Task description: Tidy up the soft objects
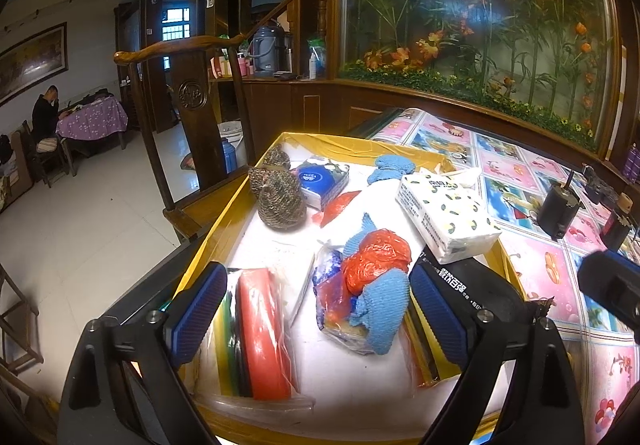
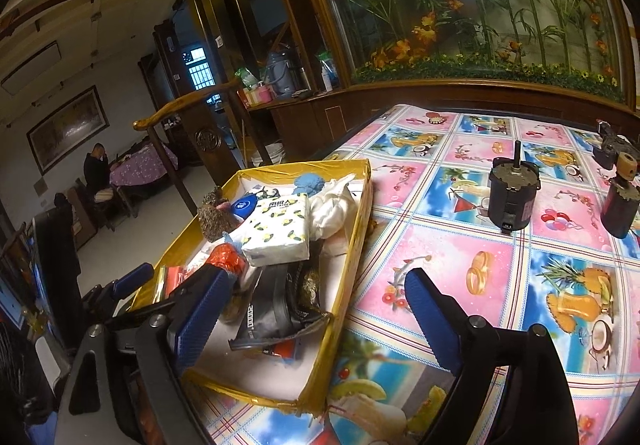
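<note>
A yellow-taped box [image 1: 240,189] [image 2: 356,229] sits at the table's left edge, full of soft things. In the left wrist view it holds two wire scourers [image 1: 280,201], a lemon-print tissue pack [image 1: 448,213] [image 2: 280,229], a blue knitted cloth with an orange bag [image 1: 380,285], a bagged sponge stack [image 1: 260,333] and a black pouch [image 1: 464,285] [image 2: 280,309]. My left gripper [image 1: 316,317] is open, above the box's near end, jaws either side of the cloth bundle. My right gripper [image 2: 316,317] is open and empty over the box's near right corner.
The table has a pink and blue fruit-print cover [image 2: 500,265]. Two dark small motors [image 2: 510,201] [image 2: 620,205] stand on it to the right. A wooden chair [image 1: 192,101] stands left of the box. A flower-painted panel [image 1: 480,25] backs the table.
</note>
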Available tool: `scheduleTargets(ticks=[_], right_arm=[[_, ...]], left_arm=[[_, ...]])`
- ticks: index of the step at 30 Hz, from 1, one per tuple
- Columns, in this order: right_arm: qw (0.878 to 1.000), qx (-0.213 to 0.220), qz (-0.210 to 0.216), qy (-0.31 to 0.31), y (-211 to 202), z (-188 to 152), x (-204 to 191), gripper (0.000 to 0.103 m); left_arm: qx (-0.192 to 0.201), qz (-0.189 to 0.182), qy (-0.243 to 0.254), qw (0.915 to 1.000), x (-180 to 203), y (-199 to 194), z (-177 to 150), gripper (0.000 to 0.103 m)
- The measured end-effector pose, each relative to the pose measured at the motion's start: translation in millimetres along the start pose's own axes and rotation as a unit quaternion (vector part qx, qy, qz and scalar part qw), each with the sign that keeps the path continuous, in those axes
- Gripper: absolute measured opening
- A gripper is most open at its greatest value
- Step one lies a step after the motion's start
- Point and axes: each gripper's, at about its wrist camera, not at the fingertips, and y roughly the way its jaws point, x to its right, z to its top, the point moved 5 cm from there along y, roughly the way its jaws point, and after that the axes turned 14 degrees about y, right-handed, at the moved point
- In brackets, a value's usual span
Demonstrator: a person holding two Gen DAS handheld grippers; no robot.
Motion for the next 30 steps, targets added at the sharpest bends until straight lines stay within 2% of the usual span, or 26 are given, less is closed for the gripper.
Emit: scheduleTargets(ticks=[7, 10, 13, 17, 23, 28, 30], right_arm=[[1.0, -0.02, -0.008, 0.015, -4, -7, 8, 0.094], [0.999, -0.027, -0.013, 0.019, -3, -11, 11, 0.094], [0.999, -0.025, -0.017, 0.017, -5, -13, 11, 0.094], [0.999, -0.024, -0.019, 0.014, -6, -14, 11, 0.094], [0.999, -0.024, -0.021, 0.016, -7, -15, 12, 0.094], [0.999, -0.024, -0.022, 0.022, -8, -16, 14, 0.094], [0.999, -0.022, -0.026, 0.019, -9, -17, 13, 0.094]], left_arm=[[0.005, 0.001, 0.006, 1.0, 2, -2, 1, 0.093], [0.023, 0.014, 0.009, 0.9996, 1, -13, 2, 0.094], [0.039, 0.022, 0.015, 0.9989, -2, -26, 10, 0.101], [0.063, 0.051, 0.053, 0.9953, -6, -47, 27, 0.103], [0.051, 0.086, 0.093, 0.9907, -4, -58, 36, 0.103], [0.041, 0.057, 0.081, 0.9942, -6, -54, 33, 0.103], [0.036, 0.062, 0.079, 0.9943, -7, -52, 32, 0.103]])
